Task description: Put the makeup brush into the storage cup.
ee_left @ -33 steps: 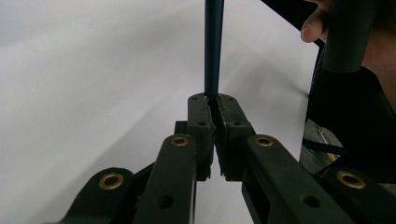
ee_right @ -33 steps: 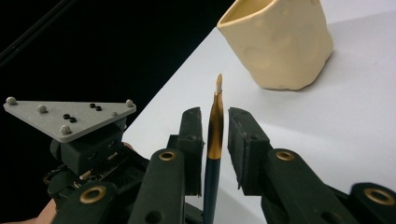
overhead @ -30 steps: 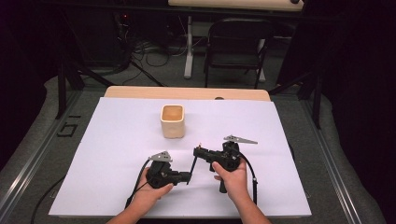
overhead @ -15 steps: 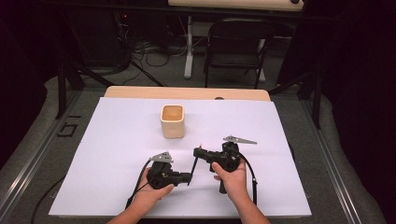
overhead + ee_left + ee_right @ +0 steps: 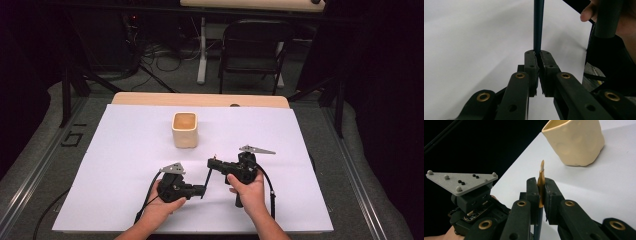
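A thin paintbrush with a dark teal handle and a gold ferrule is held between both grippers, low over the white table sheet. My left gripper is shut on the handle end. The right gripper is shut on the ferrule, with the pale tip sticking out past its jaws. A cream ceramic cup stands upright beyond them, apart from both.
The right gripper view shows the left gripper's grey plate close by. A bare wooden strip edges the table's far side. A black chair and cables lie on the floor beyond.
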